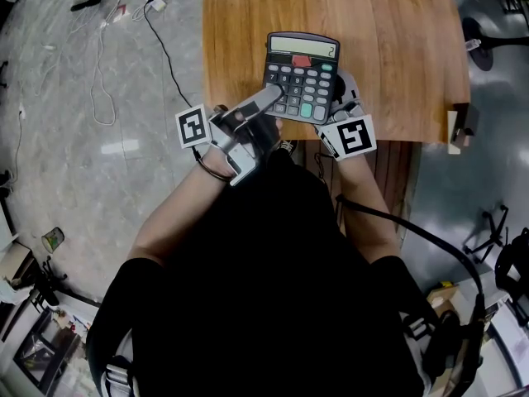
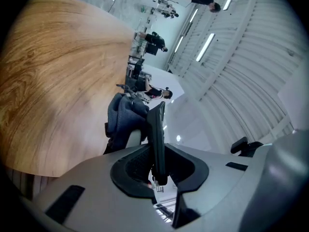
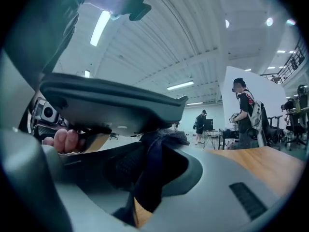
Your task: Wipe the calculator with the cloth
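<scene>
Just over the tabletop's (image 1: 388, 31) near edge, the left gripper (image 1: 266, 99) pinches the black calculator (image 1: 302, 77) by its near-left corner. The right gripper's (image 1: 343, 110) jaws clamp a dark cloth (image 3: 154, 168) beneath its right side. Its long axis runs away from the person, display end farthest; the display's lone digit looks like 2.
</scene>
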A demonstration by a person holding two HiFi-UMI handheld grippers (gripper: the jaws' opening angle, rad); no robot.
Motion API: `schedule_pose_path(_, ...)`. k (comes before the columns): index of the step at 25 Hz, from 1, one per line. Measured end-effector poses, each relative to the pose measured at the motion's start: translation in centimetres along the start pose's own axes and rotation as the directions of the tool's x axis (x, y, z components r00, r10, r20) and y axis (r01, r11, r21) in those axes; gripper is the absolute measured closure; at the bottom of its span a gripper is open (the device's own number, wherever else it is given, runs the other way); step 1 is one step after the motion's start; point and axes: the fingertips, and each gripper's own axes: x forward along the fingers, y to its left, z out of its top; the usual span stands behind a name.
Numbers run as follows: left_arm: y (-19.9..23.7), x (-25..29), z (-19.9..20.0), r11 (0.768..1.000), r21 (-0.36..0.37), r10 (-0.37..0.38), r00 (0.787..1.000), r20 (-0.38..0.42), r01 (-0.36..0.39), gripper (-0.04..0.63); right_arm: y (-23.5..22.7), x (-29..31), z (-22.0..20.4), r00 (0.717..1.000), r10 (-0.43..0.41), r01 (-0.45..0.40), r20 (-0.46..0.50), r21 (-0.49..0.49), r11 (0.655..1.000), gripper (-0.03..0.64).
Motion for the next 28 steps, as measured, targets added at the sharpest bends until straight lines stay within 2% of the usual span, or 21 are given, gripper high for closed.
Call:
schedule_pose_path(2, 0.0, 0.0, -0.2, 1.000, -0.012, -0.004, 1.000, -0.005, 0.004, 0.525, 0.9, 0.4, -0.9, 1.000, 0.023, -0.023, -0.004, 0.004, 1.000, 0.535)
schedule_pose_path(5, 0.1, -0.2, -0.6, 0.999, -0.037, -0.006, 1.000, -0.003, 0.006, 0.525, 1.2, -0.2, -4.4, 1.000, 0.025, -0.026, 0.012, 0.040, 0.999, 0.535)
schedule_pose_path(9, 0.7, -0.6, -1.0, 0.999, -0.054, 0.001, 1.000, 0.004, -0.001, 0.525, 0.4, 0.3, -0.5, 1.000, -0.002, 0.001, -0.011, -0.016, 1.000, 0.535)
schedule_pose_path(14, 1.1, -1.4, 0.5, 0.999, -0.049, 0.025, 0.999, 0.035, -0.023, 0.525, -2.8, -1.0, 0.0, 0.997, -0.082, 0.082, -0.001, -0.036, 0.996, 0.535)
schedule_pose_path(20, 1.4, -1.9, 2.2, 0.999, -0.003, 0.047, 0.997, 0.055, -0.047, 0.525, -5.1, -3.0, 1.7, 0.988, -0.148, 0.150, 0.032, -0.054, 0.987, 0.535)
schedule_pose_path(24, 1.4, -1.8, 2.8, 0.999, 0.007, 0.042, 0.998, 0.052, -0.043, 0.525, -5.1, -3.5, 2.4, 0.986, -0.160, 0.162, 0.045, -0.058, 0.985, 0.535)
schedule_pose_path(28, 1.6, -0.7, 2.4, 0.999, 0.007, 0.037, 0.999, 0.035, -0.037, 0.525, -4.9, -3.9, 1.5, 0.986, -0.162, 0.163, 0.032, -0.031, 0.986, 0.535)
